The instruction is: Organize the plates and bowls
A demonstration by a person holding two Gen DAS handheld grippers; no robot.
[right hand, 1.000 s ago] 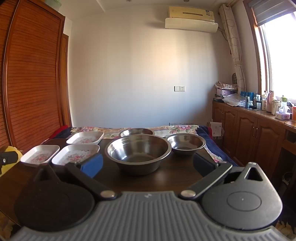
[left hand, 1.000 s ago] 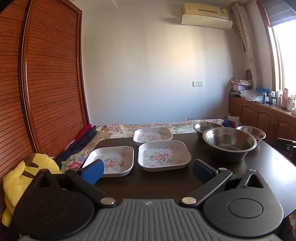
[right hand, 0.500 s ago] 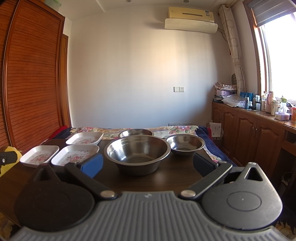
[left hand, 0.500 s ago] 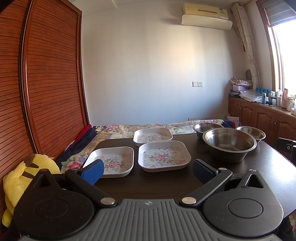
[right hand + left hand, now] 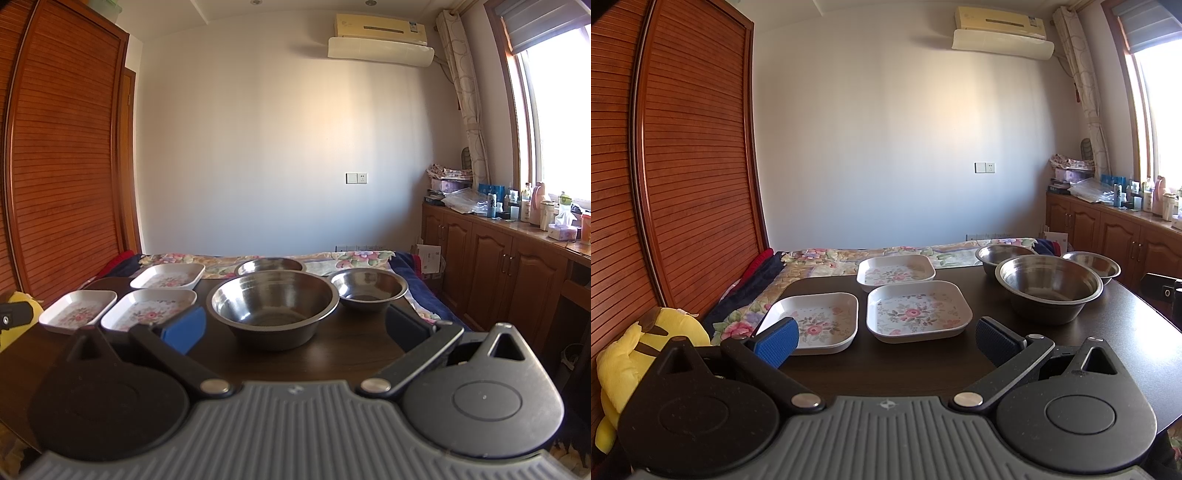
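Both my claws hang wide apart over the near table edge, gripping nothing: left gripper (image 5: 884, 341), right gripper (image 5: 293, 328). Dark table (image 5: 894, 373) holds three floral square plates (image 5: 918, 312) on the left, flat and separate. Right: large steel bowl (image 5: 272, 308), two smaller bowls (image 5: 369, 290) just behind it.

A dark table (image 5: 1126, 332) stands before a bed with a floral quilt (image 5: 849, 256). A yellow plush toy (image 5: 635, 350) lies at the table's left, against a slatted wooden wardrobe (image 5: 683, 166). An air conditioner (image 5: 380, 44) hangs on the far wall above a wall switch (image 5: 357, 178). Wooden cabinets (image 5: 498, 266) under the window carry bottles (image 5: 532, 203).
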